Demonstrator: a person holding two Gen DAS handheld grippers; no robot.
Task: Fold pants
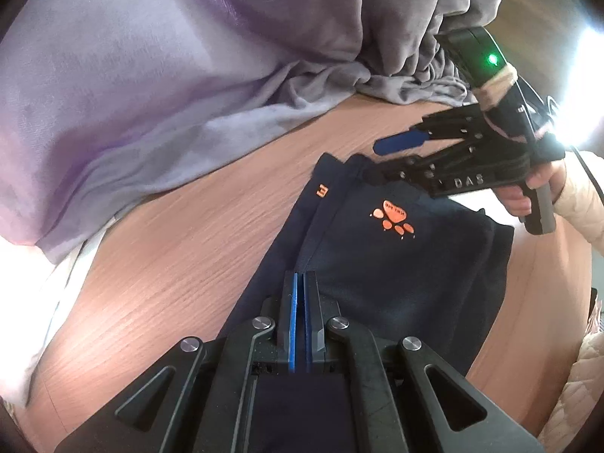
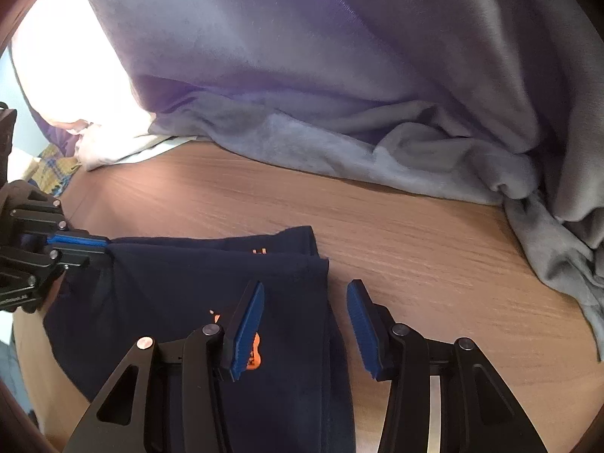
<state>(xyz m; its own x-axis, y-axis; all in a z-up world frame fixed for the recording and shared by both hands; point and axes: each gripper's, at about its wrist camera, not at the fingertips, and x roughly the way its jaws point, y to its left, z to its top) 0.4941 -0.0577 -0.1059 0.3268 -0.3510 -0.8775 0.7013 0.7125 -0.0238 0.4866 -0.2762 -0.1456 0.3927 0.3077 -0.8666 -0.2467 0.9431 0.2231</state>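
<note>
Navy pants (image 1: 400, 264) with an orange paw print (image 1: 394, 219) lie folded on a wooden table (image 1: 181, 249). My left gripper (image 1: 301, 279) is shut, with a fold of the pants pinched between its blue pads. In the right wrist view the left gripper (image 2: 104, 243) grips the left edge of the pants (image 2: 158, 294). My right gripper (image 2: 305, 287) stands open over the pants' far corner, one finger above the cloth and the other above bare wood. It pinches nothing. From the left wrist view the right gripper (image 1: 377, 162) hovers at that same corner.
A large purple-grey cloth (image 2: 339, 75) hangs along the table's back edge and bunches onto the wood at the right (image 2: 547, 234). A hand (image 1: 524, 192) in a cream quilted sleeve holds the right gripper. Bright light glares at the sides.
</note>
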